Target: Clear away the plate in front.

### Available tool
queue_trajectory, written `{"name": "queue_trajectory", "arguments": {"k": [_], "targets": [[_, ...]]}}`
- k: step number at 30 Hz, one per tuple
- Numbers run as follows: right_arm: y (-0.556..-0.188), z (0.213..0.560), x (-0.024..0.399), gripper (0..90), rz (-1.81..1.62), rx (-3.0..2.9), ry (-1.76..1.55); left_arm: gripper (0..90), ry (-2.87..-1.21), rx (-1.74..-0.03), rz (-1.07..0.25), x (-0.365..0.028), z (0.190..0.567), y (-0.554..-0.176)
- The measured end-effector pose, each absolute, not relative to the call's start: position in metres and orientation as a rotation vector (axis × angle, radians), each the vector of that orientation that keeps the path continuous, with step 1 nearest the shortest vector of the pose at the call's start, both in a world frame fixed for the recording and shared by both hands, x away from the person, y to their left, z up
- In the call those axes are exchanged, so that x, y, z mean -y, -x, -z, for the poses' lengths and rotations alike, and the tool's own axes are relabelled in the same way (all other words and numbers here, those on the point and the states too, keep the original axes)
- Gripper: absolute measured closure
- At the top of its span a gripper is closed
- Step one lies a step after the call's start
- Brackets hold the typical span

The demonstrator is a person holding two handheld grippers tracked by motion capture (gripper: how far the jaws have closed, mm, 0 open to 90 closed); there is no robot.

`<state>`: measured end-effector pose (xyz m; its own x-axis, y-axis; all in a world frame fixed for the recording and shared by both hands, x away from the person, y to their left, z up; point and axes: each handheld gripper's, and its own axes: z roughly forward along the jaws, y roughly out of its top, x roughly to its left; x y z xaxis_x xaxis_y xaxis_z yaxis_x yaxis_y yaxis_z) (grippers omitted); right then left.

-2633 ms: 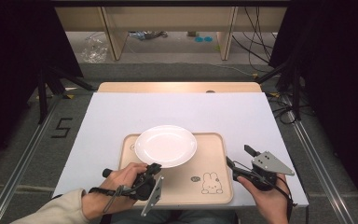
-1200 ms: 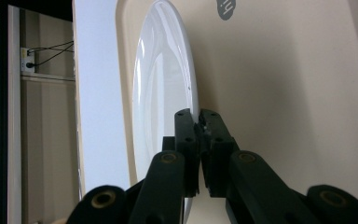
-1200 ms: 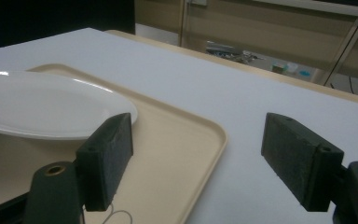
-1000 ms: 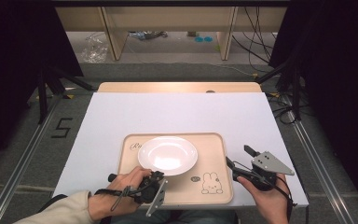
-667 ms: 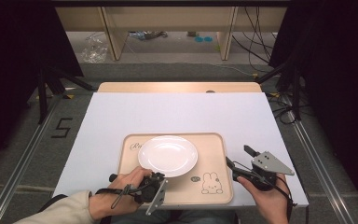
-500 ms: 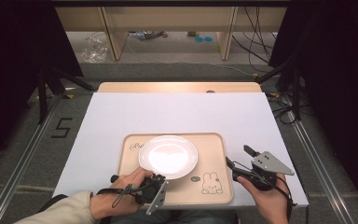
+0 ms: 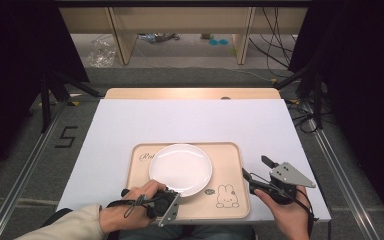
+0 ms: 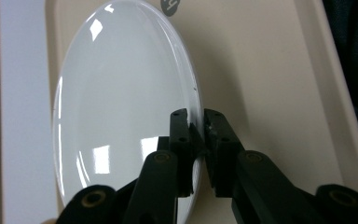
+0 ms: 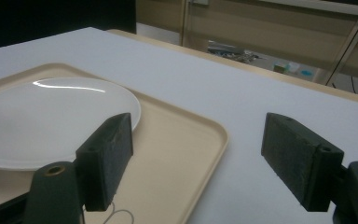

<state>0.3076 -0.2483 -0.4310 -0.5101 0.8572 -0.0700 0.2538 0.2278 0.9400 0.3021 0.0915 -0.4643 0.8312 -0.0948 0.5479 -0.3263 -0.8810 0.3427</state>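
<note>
left gripper [image 8: 199, 135]: black jaws pinched on the near rim of the round glossy white plate [image 7: 180, 169] | plate: on the beige plastic tray [image 7: 230, 165] with a rabbit drawing, left of centre | right gripper [image 9: 198, 161]: jaws spread wide, holding nothing, over the tray's right edge | tray: on the white tabletop [image 7: 130, 125]

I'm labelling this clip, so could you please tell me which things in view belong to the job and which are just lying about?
In the job:
white plate, its rim clamped by the left gripper
beige tray under it

Lying about:
right gripper, open, idle beside the tray
clutter on the floor beyond the table
</note>
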Motion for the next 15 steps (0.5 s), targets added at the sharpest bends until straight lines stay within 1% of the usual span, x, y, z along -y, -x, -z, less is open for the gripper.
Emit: {"name": "queue_trajectory", "arguments": {"k": [4,6,8,9,11,13,14,15], "targets": [[-0.308,0.431,0.248,25.9,-1.285,-1.900,-1.019,77.4,-2.566,0.259,-0.665,-0.093,0.469,-0.306],[-0.308,0.431,0.249,25.8,-1.285,-1.899,-1.019,70.7,-2.576,0.267,-0.641,-0.094,0.467,-0.309],[-0.308,0.431,0.249,25.8,-1.285,-1.899,-1.019,68.2,-2.571,0.270,-0.634,-0.095,0.465,-0.312],[-0.307,0.431,0.249,25.8,-1.283,-1.903,-1.020,65.5,-2.559,0.259,-0.615,-0.096,0.463,-0.313],[-0.307,0.431,0.249,25.7,-1.283,-1.902,-1.022,57.1,-2.521,0.231,-0.566,-0.099,0.458,-0.317],[-0.308,0.431,0.249,25.5,-1.286,-1.892,-1.022,50.8,-2.490,0.234,-0.536,-0.101,0.454,-0.319],[-0.307,0.431,0.249,25.5,-1.286,-1.892,-1.022,48.4,-2.474,0.209,-0.534,-0.103,0.451,-0.319],[-0.307,0.431,0.249,25.5,-1.286,-1.892,-1.022,48.0,-2.463,0.179,-0.529,-0.104,0.448,-0.320]]}}
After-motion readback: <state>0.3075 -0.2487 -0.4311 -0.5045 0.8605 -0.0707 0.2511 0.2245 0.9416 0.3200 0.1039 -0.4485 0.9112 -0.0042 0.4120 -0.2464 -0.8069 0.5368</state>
